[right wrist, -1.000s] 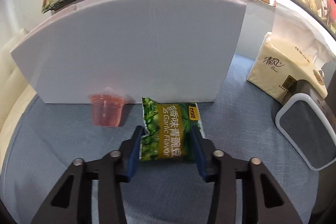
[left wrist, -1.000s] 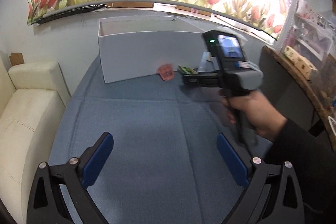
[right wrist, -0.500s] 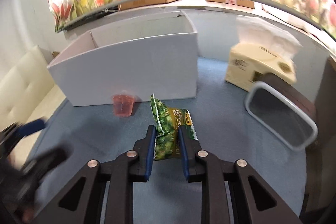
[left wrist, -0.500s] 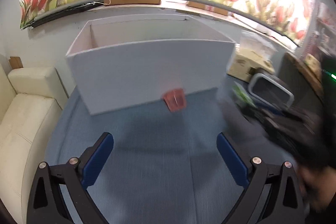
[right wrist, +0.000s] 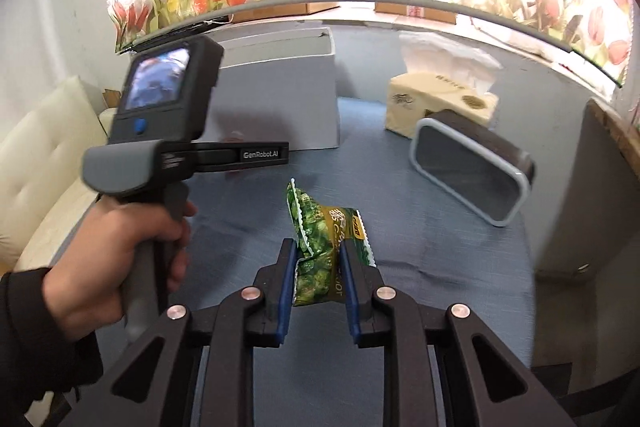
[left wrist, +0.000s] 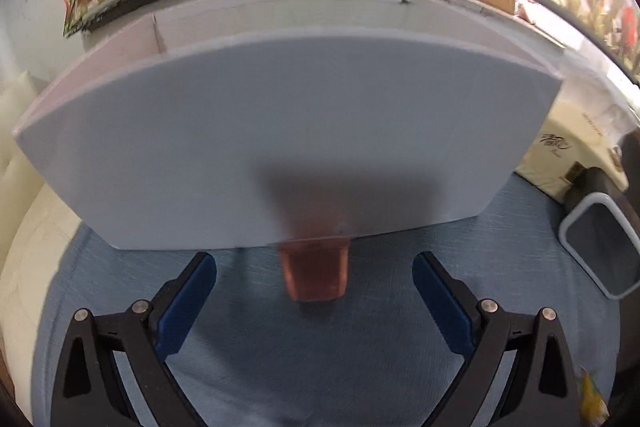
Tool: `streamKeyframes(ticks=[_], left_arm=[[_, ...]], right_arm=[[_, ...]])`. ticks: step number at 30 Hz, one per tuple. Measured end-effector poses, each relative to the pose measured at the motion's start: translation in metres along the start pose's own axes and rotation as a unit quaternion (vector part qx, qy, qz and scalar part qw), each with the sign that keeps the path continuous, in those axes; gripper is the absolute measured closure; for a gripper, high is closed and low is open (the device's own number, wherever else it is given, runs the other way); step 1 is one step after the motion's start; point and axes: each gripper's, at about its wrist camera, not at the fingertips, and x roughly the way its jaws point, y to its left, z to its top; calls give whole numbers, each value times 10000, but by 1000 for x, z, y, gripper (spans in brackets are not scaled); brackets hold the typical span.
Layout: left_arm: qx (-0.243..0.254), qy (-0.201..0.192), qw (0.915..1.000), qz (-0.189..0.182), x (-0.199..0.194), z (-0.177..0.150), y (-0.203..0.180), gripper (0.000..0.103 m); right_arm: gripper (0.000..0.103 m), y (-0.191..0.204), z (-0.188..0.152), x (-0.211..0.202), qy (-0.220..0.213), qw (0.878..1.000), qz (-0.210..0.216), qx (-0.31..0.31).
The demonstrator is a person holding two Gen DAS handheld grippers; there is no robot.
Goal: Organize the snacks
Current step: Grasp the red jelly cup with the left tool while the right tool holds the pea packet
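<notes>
left gripper (left wrist: 314,287) spread wide, blue pads (left wrist: 186,301) well apart on either side of a red jelly cup (left wrist: 314,273), not touching it. jelly cup (blurred) on the blue tablecloth (left wrist: 320,367), right at the foot of the white cardboard box (left wrist: 280,131). right gripper (right wrist: 318,259) clamped on a green garlic-flavor pea packet (right wrist: 320,243), crumpled between the pads and lifted off the cloth, well apart from the box. left hand (right wrist: 120,255) wrapped round the grey handle of its gripper. tissue pack (right wrist: 436,103) and dark grey-rimmed container (right wrist: 472,167) to the right of the box.
</notes>
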Motion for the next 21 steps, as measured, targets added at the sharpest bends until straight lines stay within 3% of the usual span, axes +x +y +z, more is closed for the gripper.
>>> streamKeyframes(ticks=[3,4,6,9,11,21], left_arm=[[-141,14,9998,138,11,-1,-3,8],[-166,81,9998,122,15,-2,-4,18],[-200,27,9996,185,18,0,-4,23],[-301,12,9992,253,19,4,-3,38],[-361,-7,9991,212,16,3,1,56],[-247,-77,9983,-527,-19,-18,18,58]], right_arm=[[80,-9,-6,-9,-18,10000,32,68],[80,-10,-8,-12,-35,10000,4,64],[80,-12,-12,-18,-62,10000,-46,30],[80,-17,-16,-23,-81,9999,17,122],[80,-18,-18,-25,-104,9998,45,158],[80,-8,-15,-33,-258,9993,139,235]])
